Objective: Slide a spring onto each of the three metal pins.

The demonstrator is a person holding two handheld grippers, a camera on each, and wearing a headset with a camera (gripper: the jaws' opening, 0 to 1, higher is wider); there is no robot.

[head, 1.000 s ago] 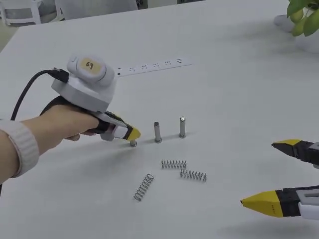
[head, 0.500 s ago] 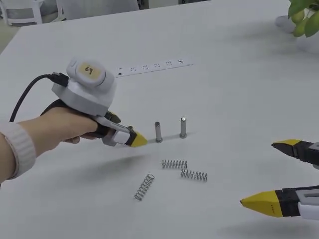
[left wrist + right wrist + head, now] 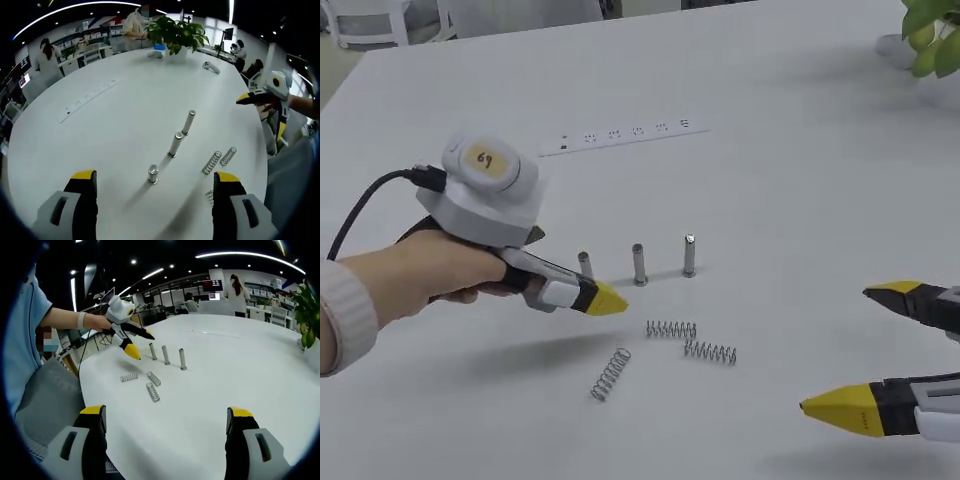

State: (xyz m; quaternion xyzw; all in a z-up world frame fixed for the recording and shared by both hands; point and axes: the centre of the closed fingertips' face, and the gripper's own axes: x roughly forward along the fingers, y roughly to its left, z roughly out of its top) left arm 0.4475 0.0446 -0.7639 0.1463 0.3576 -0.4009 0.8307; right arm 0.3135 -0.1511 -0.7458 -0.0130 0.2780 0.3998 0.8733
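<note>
Three bare metal pins stand upright in a row on the white table: left pin [image 3: 585,264], middle pin [image 3: 639,265], right pin [image 3: 689,256]. Three springs lie loose in front of them: one [image 3: 671,329], a second [image 3: 710,351] and a third [image 3: 610,374] set at an angle. My left gripper [image 3: 578,275] is open just left of the row, and the left pin [image 3: 152,174] stands ahead between its jaws, untouched. My right gripper [image 3: 837,350] hangs open at the lower right, well away from the springs [image 3: 152,391] and pins [image 3: 165,354].
A white power strip [image 3: 625,133] lies behind the pins. A potted plant [image 3: 930,35] stands at the far right corner. The left gripper's black cable [image 3: 360,215] trails off to the left. Other people and desks show beyond the table.
My left gripper has drawn back from the left pin, towards me and to the right, so that pin now shows whole. The right gripper, pins and springs have stayed put.
</note>
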